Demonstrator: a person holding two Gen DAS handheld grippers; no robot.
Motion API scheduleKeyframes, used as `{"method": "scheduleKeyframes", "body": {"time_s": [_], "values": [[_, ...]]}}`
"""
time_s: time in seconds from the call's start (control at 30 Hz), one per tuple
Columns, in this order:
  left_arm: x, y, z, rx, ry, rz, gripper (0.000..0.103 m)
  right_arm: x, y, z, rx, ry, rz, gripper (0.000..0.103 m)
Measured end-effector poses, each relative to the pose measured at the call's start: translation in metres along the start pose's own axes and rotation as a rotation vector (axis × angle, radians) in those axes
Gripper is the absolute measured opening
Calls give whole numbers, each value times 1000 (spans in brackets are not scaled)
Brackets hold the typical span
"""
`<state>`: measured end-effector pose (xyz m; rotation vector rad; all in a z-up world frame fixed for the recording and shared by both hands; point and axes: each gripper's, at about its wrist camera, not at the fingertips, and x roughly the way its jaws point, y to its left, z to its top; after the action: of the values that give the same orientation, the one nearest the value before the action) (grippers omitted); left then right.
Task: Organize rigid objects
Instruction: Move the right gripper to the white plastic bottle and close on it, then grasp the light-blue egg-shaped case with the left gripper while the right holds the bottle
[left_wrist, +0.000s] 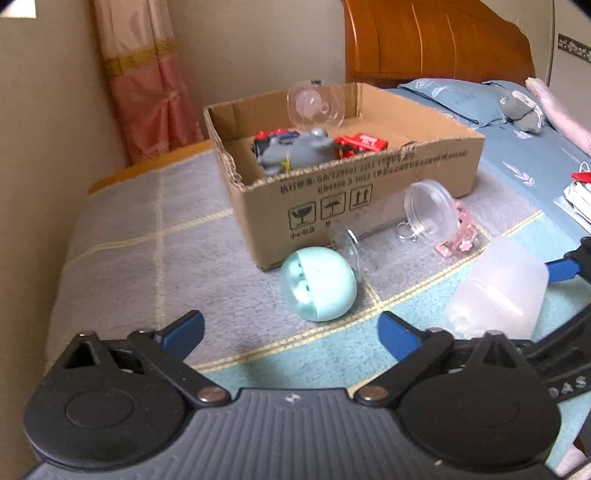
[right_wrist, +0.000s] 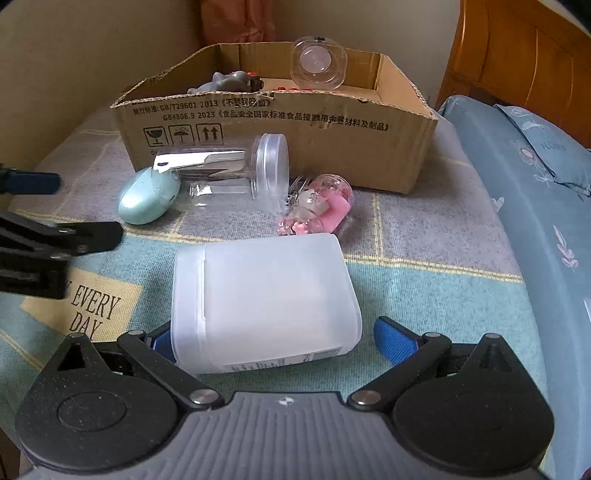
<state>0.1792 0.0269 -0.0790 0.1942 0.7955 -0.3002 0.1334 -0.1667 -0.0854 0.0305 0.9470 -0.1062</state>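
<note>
My left gripper (left_wrist: 291, 326) hangs open over the blanket, with nothing between its jaws. A mint-green egg-shaped case (left_wrist: 317, 284) lies just ahead of its fingertips. To its right lies a frosted white container (left_wrist: 495, 291) on its side. In the right wrist view that frosted container (right_wrist: 266, 299) lies between the jaws of my right gripper (right_wrist: 277, 339). The left pad is half hidden behind it and the right pad stands clear of its side, so this gripper is open. The left gripper's fingers (right_wrist: 33, 183) enter that view from the left, near the mint case (right_wrist: 147, 199).
An open cardboard box (left_wrist: 369, 177) stands behind, holding a grey toy shark (left_wrist: 295, 149), red toy cars (left_wrist: 362, 144) and a clear square tub (left_wrist: 316, 105). In front of it lie a clear jar (left_wrist: 428, 210) and a pink trinket (left_wrist: 458, 232). A blue pillow (right_wrist: 535, 147) lies to the right.
</note>
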Motion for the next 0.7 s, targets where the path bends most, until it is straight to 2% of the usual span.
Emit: {"method": "scheduleKeyframes", "body": {"time_s": [0.1, 0.13, 0.23, 0.4, 0.47, 0.5, 0.57, 0.7], "values": [[13, 2, 1, -6, 21, -23, 74, -2, -1, -1, -8, -9, 5, 103], [16, 3, 1, -12, 28, -32, 72, -1, -1, 0, -9, -13, 6, 103], [21, 5, 4, -38, 23, -79, 71, 0, -1, 0, -14, -23, 9, 103], [28, 0, 8, -11, 2, -85, 71, 3, 0, 0, -19, -29, 13, 103], [30, -1, 10, -4, -3, -93, 67, 3, 0, -1, -20, -32, 13, 103], [31, -1, 12, 1, -5, -105, 60, 3, 0, -1, -21, -33, 14, 103], [30, -4, 12, 17, -11, -104, 53, 3, 0, -2, -22, -38, 14, 103], [27, -4, 9, 7, -15, -104, 53, 3, 0, -2, -21, -41, 13, 103]]}}
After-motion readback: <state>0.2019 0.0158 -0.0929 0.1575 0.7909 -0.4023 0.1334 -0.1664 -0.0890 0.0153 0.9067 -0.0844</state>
